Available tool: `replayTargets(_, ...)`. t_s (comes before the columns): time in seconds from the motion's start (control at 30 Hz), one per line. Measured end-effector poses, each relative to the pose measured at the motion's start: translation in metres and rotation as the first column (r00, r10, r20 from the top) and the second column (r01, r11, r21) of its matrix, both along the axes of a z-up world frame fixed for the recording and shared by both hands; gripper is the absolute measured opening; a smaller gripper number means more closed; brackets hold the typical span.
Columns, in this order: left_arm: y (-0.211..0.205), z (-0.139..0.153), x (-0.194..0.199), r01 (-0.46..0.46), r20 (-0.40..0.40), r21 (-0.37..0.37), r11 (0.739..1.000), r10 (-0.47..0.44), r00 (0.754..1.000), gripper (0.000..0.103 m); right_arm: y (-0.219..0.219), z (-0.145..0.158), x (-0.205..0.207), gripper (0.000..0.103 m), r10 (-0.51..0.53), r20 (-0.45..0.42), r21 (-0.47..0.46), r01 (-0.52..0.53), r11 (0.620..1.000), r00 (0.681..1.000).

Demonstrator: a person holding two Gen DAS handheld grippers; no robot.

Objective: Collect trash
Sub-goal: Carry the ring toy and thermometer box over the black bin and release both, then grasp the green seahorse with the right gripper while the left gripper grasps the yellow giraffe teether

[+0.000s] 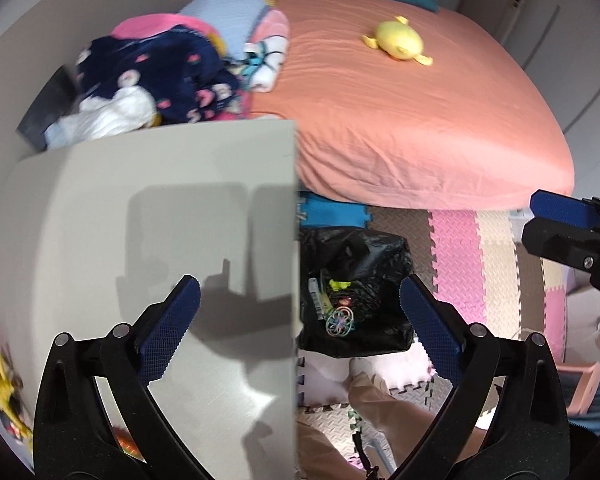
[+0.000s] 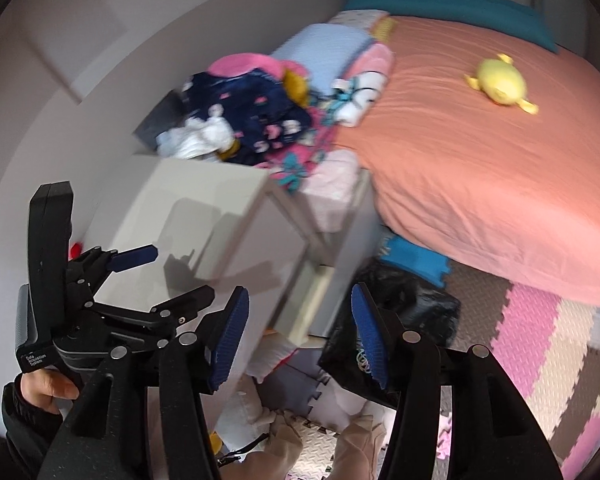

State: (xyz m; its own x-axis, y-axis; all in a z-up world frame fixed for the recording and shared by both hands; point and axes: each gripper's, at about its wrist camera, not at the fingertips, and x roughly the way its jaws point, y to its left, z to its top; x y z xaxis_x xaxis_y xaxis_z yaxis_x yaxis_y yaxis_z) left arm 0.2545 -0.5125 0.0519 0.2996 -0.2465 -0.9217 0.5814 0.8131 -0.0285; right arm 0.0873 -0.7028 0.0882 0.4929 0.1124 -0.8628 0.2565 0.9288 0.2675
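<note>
black trash bag [image 1: 356,264] on floor mat beside white bench [image 1: 160,220], small colourful scraps [image 1: 334,308] inside, left tongs [image 1: 300,320] wide open, empty, right tongs [image 2: 300,336] half open, empty, bed [image 1: 420,120] behind

A bed [image 1: 420,128] with a salmon sheet carries a yellow soft toy [image 1: 398,42] near its middle and a heap of clothes and folded blankets [image 1: 188,68] along its left edge. A white table [image 1: 160,208] stands at the bed's near left corner. On the foam floor mat [image 1: 480,264], just beside the table's right edge, sits an open black trash bag [image 1: 356,280] with small litter inside.
</note>
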Motion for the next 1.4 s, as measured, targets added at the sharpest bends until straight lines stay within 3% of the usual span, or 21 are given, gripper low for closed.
replayTargets(0.2, 0.066, 0.01, -0.005, -0.128, 0.033, -0.023, 0.991, 0.129, 0.991, 0.097, 0.062, 0.003, 0.017, 0.055, 0.162, 0.047, 0.0, -0.162, 0.987, 0.986)
replayTargets(0.33, 0.118, 0.014, -0.011, -0.235, 0.042, -0.023, 0.972, 0.235, 0.971, 0.097, 0.105, -0.001, 0.028, 0.055, 0.276, 0.064, 0.019, -0.277, 0.961, 0.959)
replayTargets(0.6, 0.217, 0.022, -0.025, -0.429, 0.054, -0.031, 0.903, 0.43, 0.901, 0.097, 0.192, -0.014, 0.05, 0.055, 0.461, 0.069, 0.051, -0.465, 0.884, 0.885)
replayTargets(0.83, 0.285, 0.03, -0.035, -0.555, 0.058, -0.04, 0.831, 0.557, 0.829, 0.097, 0.257, -0.032, 0.061, 0.058, 0.61, 0.056, 0.032, -0.612, 0.79, 0.79)
replayTargets(1.0, 0.323, 0.029, -0.036, -0.623, 0.044, -0.044, 0.781, 0.625, 0.779, 0.097, 0.287, -0.045, 0.068, 0.058, 0.663, 0.026, 0.013, -0.663, 0.748, 0.748)
replayTargets(1.2, 0.353, 0.016, -0.031, -0.666, 0.038, -0.046, 0.745, 0.667, 0.744, 0.097, 0.314, -0.063, 0.079, 0.064, 0.704, -0.011, -0.022, -0.704, 0.71, 0.71)
replayTargets(1.4, 0.379, -0.006, -0.021, -0.694, -0.027, -0.096, 0.714, 0.695, 0.718, 0.097, 0.335, -0.082, 0.083, 0.066, 0.728, -0.042, -0.097, -0.728, 0.679, 0.684)
